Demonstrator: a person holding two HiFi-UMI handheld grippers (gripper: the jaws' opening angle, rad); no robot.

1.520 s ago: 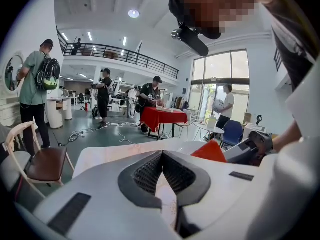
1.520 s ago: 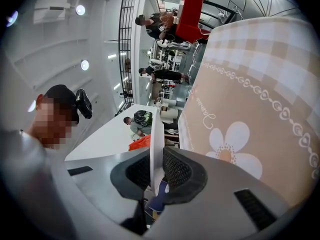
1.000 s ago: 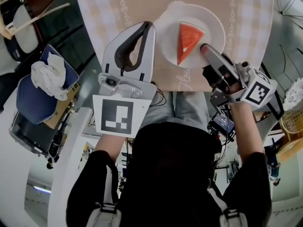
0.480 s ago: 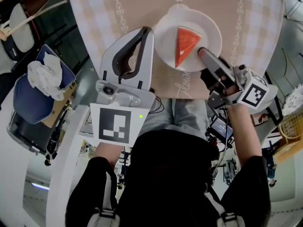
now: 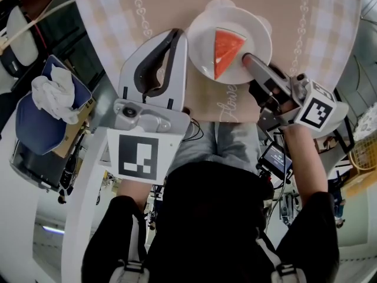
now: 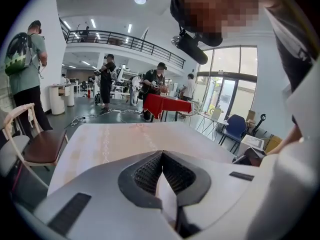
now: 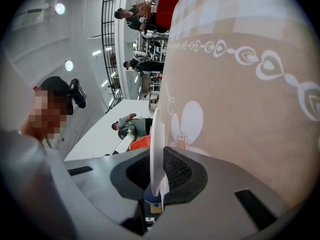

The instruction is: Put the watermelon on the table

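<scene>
The watermelon (image 5: 225, 50), a red wedge, lies on a white plate (image 5: 203, 31) in the upper middle of the head view, above the beige cloth of the table (image 5: 283, 5). It sits on the plate so that the plate's rim, not the soft fruit, takes the grip.

At the left of the frame, the left gripper (image 5: 175, 35) has its jaws pressed together on nothing. Its tip is just beside the plate's left rim (idle, by the look of it). Its forearm reaches in from the lower left, with the tool pitched down toward the cloth.

To the right, the right gripper (image 5: 247, 58) is clamped on the plate's near right rim, and its own view shows that rim edge-on between the pads. The arm comes in from the lower right with the tool close to level, which likely serves to hold the plate flat so the slice does not slide. Whether the plate's base already touches the cloth, I cannot tell.
</scene>
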